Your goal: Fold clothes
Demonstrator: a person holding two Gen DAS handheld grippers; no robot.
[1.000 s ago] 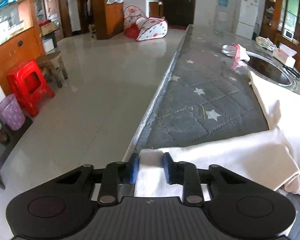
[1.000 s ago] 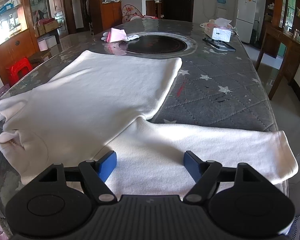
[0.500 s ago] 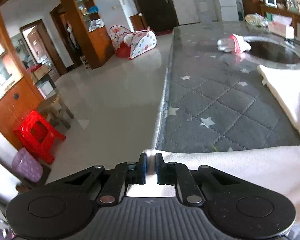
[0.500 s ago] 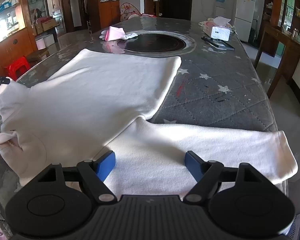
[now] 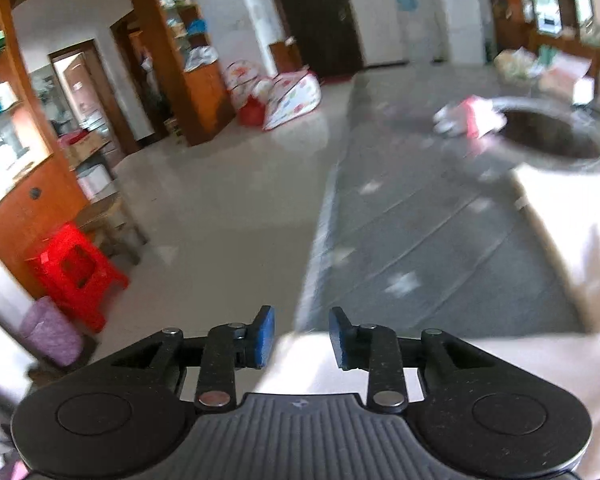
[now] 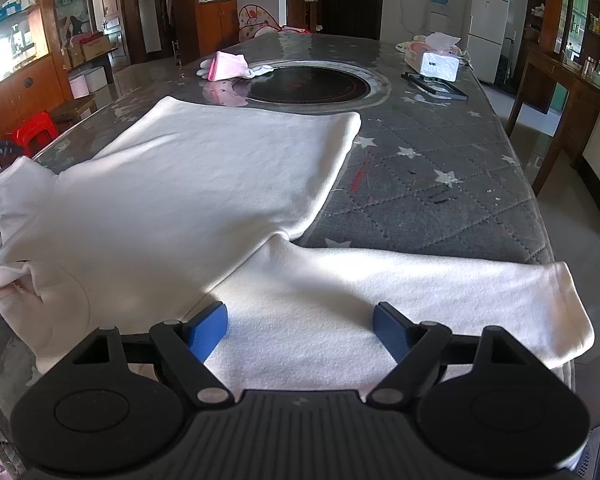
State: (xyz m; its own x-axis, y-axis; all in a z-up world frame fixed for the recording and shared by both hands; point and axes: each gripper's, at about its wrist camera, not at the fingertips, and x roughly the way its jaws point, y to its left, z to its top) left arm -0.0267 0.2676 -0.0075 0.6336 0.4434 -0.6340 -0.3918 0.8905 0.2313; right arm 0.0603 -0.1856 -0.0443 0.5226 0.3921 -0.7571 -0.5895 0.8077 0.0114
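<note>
My left gripper (image 5: 301, 336) tilts downward, jaws opening off the white shirt (image 6: 188, 184)'s sleeve end; my right gripper (image 6: 300, 330) angles down, jaws spread above the other sleeve on the bench (image 6: 440, 160).

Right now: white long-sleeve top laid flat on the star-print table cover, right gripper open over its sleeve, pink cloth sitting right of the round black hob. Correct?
Not quite: the pink cloth sits left of the round black hob, as the right wrist view shows. The rest holds: white top flat on the star-print cover, right gripper open over the sleeve.
</note>
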